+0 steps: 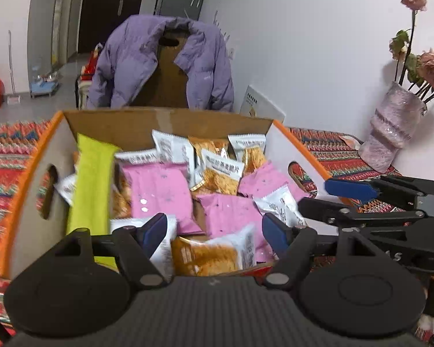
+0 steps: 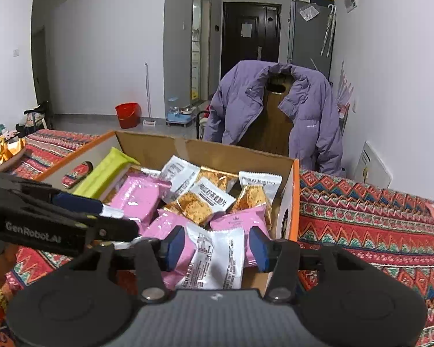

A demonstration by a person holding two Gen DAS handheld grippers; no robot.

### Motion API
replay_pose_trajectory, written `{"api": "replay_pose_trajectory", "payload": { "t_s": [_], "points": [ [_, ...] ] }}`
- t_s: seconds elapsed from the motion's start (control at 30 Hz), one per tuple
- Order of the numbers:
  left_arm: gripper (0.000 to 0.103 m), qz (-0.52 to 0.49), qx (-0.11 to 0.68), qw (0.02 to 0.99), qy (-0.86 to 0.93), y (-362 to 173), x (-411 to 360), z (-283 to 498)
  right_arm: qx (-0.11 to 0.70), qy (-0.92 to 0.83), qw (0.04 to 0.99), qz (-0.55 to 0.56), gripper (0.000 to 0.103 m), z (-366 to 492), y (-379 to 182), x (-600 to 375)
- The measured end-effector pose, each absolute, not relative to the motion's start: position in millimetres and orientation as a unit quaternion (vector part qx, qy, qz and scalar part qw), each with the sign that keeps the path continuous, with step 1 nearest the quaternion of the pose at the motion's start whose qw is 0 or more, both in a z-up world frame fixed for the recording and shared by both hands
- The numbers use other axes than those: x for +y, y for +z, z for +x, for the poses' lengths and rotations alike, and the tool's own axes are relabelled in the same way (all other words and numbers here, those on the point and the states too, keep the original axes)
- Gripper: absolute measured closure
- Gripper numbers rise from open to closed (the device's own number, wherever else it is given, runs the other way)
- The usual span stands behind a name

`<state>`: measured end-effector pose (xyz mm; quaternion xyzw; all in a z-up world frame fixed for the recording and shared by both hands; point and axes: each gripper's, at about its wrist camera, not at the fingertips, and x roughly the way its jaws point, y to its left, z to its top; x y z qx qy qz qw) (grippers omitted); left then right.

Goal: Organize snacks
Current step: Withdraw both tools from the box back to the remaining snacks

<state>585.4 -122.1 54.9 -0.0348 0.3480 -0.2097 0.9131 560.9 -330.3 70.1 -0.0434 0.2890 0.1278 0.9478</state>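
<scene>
An open cardboard box point(image 1: 165, 118) with orange edges holds several snack packets: pink ones point(image 1: 159, 190), white-and-orange ones point(image 1: 220, 170) and a tall yellow-green pack point(image 1: 92, 182). My left gripper point(image 1: 214, 231) is open above the box's near edge, over a white-and-orange packet point(image 1: 211, 254). My right gripper point(image 2: 217, 244) is open at the box's point(image 2: 205, 150) near right corner, with a white packet point(image 2: 214, 257) between its jaws, not pinched. The right gripper also shows in the left wrist view point(image 1: 329, 199), the left in the right wrist view point(image 2: 101, 217).
The box stands on a table with a red patterned cloth point(image 2: 361, 219). A pink vase with flowers point(image 1: 390, 133) stands at the right wall. A chair draped with a purple jacket point(image 2: 277, 110) is behind the table. Some items point(image 2: 3, 147) lie at the table's far left.
</scene>
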Motion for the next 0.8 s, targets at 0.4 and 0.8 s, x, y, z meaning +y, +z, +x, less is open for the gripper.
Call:
{"api": "replay_pose_trajectory", "payload": {
  "t_s": [0.4, 0.8],
  "points": [
    [0.023, -0.002, 0.267, 0.950, -0.165, 122.8, -46.5, 466.1, 0.250, 0.136, 0.958, -0.031, 0.032, 447.7, 124.8, -337.8],
    [0.004, -0.026, 0.229, 0.967, -0.110, 129.5, 39.5, 277.4, 0.225, 0.163, 0.960, 0.023, 0.018, 291.4, 130.0, -324.8]
  ]
}}
